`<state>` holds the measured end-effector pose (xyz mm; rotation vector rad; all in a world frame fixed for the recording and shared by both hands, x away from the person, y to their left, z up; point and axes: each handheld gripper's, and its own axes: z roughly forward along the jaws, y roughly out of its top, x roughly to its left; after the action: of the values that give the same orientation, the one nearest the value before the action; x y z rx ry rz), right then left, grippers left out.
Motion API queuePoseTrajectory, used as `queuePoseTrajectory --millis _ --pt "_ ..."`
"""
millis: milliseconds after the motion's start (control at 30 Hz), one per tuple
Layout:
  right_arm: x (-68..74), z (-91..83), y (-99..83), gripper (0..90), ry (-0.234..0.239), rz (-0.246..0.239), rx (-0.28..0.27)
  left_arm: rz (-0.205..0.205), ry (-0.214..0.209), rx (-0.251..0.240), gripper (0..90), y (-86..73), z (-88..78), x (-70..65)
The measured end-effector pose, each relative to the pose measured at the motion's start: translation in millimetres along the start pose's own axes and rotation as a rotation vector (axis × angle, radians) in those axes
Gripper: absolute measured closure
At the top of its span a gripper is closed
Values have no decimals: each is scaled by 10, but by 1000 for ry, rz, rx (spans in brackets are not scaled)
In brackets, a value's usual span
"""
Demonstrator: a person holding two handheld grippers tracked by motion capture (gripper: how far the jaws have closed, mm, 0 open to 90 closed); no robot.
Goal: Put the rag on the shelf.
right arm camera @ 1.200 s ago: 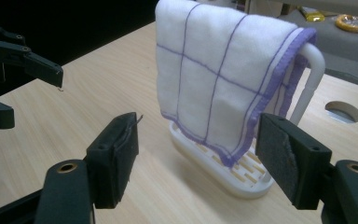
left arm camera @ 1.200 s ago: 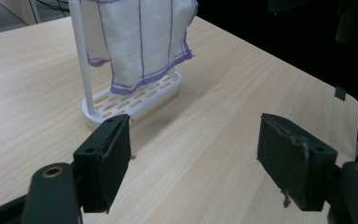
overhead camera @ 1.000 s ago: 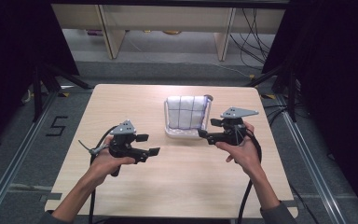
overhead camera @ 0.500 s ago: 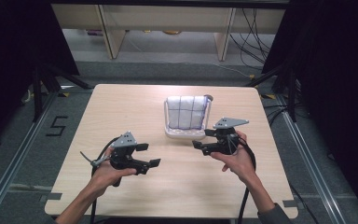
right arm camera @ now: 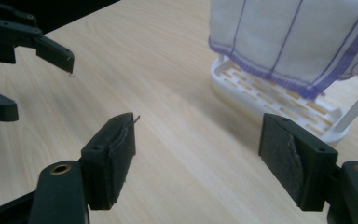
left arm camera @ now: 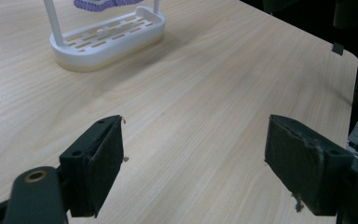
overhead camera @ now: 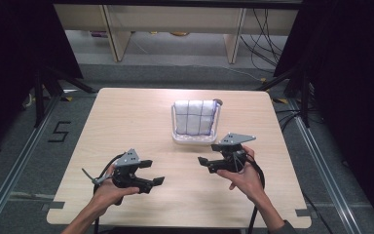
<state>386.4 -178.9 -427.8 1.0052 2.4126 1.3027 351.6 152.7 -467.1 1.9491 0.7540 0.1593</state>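
Centrally, toward the far edge of the pale wood-grain table (overhead camera: 126,117), a white plastic rack (overhead camera: 195,138) with a slotted oval base and thin upright posts stands. Draped over it hangs a soft white cloth (overhead camera: 194,117) crossed by purple lines, hemmed in purple. Nearer the front edge, the left gripper (overhead camera: 152,171) and right gripper (overhead camera: 208,153) are both released, black jaws with rough padded faces spread over bare wood, grasping nothing. The left's jaws have just been opening.
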Motion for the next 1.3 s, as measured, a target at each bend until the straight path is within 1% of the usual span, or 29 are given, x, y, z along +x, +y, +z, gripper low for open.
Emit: queuePoseTrajectory --millis 33,100,133,233,267,300,333,367,400,433,467,500,567,600,667,700,733,800,867,900,933,1000,1067,1100,1133,1167,1233,1267,1300 --pt "33 4 -25 280 2 19 3 -3 -9 10 193 -26 11 -10" --pt "32 5 -60 280 12 6 7 1 -6 14 193 -41 17 -15" --pt "51 -3 -81 280 14 16 19 -1 -6 16 193 -54 22 -23" --pt "67 4 -146 279 9 14 24 1 -17 19 198 -85 30 -33" --pt "54 -4 -157 279 -6 -4 31 -8 -12 20 199 -95 26 -49" --pt "62 1 -188 279 -10 5 16 5 -8 23 199 -107 17 -47" --pt "63 -11 -204 279 7 11 30 -8 -6 22 198 -110 13 -64" --pt "80 -9 -221 279 3 19 22 4 -14 16 198 -124 11 -62" --pt "73 -24 -234 279 7 15 35 7 -15 26 198 -126 -1 -70" --pt "78 -26 -256 278 2 15 31 5 -8 16 199 -138 -5 -88" --pt "97 -16 -281 278 18 31 30 14 -15 24 199 -143 -19 -92" --pt "89 -27 -300 277 8 13 37 8 -15 13 201 -152 -19 -109" --pt "101 -30 -331 264 23 13 36 19 -21 12 203 -159 -33 -121" --pt "107 -30 -343 257 39 20 34 14 -16 22 203 -160 -51 -139" --pt "147 -46 -408 229 32 27 35 17 -16 23 201 -175 -64 -161" --pt "147 -46 -408 229 32 27 35 18 -26 10 201 -188 -58 -166" --pt "186 -59 -452 228 33 45 50 36 -18 22 201 -214 -68 -187" --pt "205 -55 -499 229 33 37 47 39 -5 29 200 -260 -68 -219" --pt "215 -50 -547 228 28 30 53 42 -11 30 198 -293 -63 -228" --pt "215 -50 -547 228 28 30 53 40 -10 25 198 -324 -57 -239" --pt "204 -41 -572 227 23 10 50 40 -13 31 198 -349 -59 -240" --pt "218 -50 -643 224 24 16 71 38 -1 48 197 -419 -70 -247" --pt "227 -50 -660 222 25 21 70 28 2 52 197 -441 -81 -251" --pt "241 -61 -687 217 25 30 81 23 6 42 197 -466 -84 -252" --pt "237 -62 -705 214 39 13 83 11 3 44 197 -481 -93 -256" --pt "267 -82 -728 211 29 47 88 15 6 46 196 -507 -105 -257" --pt "280 -107 -784 209 24 32 86 7 6 48 195 -548 -119 -289" --pt "278 -118 -804 207 35 14 92 14 12 60 195 -555 -131 -297" --pt "295 -138 -823 206 18 28 98 28 24 67 195 -567 -144 -307"
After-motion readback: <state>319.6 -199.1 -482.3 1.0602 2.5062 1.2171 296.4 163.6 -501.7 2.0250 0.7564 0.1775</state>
